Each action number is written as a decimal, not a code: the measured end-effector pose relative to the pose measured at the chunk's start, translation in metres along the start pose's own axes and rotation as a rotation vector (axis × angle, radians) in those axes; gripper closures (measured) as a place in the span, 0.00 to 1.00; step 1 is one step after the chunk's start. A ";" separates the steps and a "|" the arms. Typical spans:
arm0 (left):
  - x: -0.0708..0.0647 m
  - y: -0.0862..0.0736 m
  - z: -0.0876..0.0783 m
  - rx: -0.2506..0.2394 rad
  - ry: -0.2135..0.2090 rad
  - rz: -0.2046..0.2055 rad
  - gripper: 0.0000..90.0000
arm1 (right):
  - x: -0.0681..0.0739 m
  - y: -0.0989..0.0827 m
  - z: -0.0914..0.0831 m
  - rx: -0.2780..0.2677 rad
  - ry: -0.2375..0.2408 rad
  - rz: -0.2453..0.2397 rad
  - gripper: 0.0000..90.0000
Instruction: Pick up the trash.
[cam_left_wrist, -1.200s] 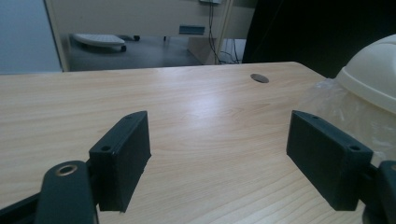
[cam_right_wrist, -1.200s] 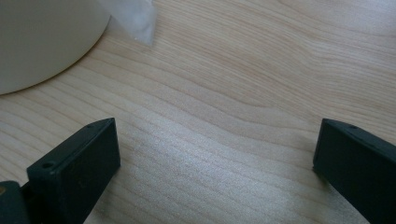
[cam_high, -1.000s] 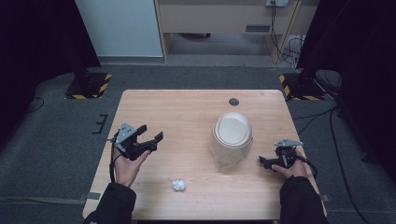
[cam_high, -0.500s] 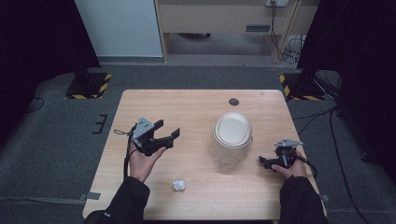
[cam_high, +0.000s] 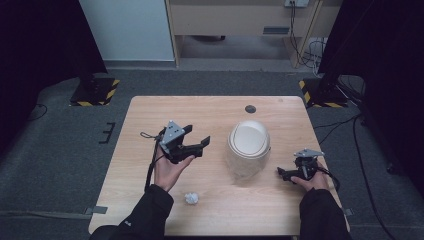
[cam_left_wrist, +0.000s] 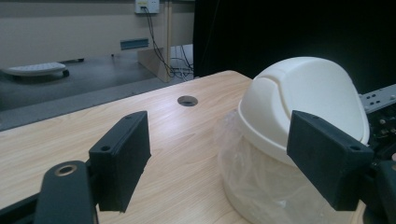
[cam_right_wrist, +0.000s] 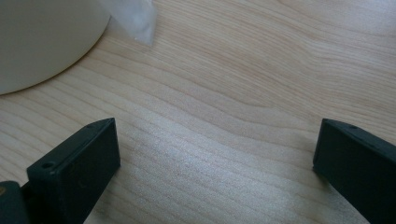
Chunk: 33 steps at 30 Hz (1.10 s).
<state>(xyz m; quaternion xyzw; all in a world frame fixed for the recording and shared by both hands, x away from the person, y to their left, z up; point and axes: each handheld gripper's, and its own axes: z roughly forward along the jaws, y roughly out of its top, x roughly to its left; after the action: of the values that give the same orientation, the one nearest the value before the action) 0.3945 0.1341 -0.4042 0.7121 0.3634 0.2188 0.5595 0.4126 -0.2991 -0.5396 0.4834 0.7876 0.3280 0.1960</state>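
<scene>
Jaws wide apart, empty, on left gripper (cam_high: 199, 141), raised over table (cam_high: 150, 120), aimed at 3 o'clock | paper wad (cam_high: 191, 198) at its 6 | white bin (cam_high: 249, 145) centre | right gripper (cam_high: 283, 173) low, jaws spread, empty.

No legible text, labels or numbers anywhere; a small pale mark on the left sleeve (cam_high: 131, 220) may be a logo, too blurred to read.

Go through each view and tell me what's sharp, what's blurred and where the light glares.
High view: dim, dark edges; the table is evenly lit, the bin sharp. Left gripper view: soft throughout, sheen on the wood by the hole. Right gripper view: close-up, pale glare patch between the fingers, grain slightly blurred.
</scene>
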 end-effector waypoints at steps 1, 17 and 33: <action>-0.002 0.001 0.002 0.000 -0.003 0.003 0.23 | 0.000 0.000 0.000 0.000 0.000 0.000 0.01; -0.036 0.013 0.039 0.024 -0.068 0.042 0.23 | 0.000 0.000 0.000 0.000 -0.001 0.000 0.01; -0.054 0.004 0.075 0.098 -0.091 0.056 0.21 | 0.000 0.000 0.000 0.000 -0.001 0.000 0.01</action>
<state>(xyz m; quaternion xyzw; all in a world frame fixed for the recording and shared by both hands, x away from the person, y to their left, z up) 0.4154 0.0447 -0.4158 0.7575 0.3280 0.1838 0.5337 0.4126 -0.2991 -0.5396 0.4834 0.7876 0.3277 0.1964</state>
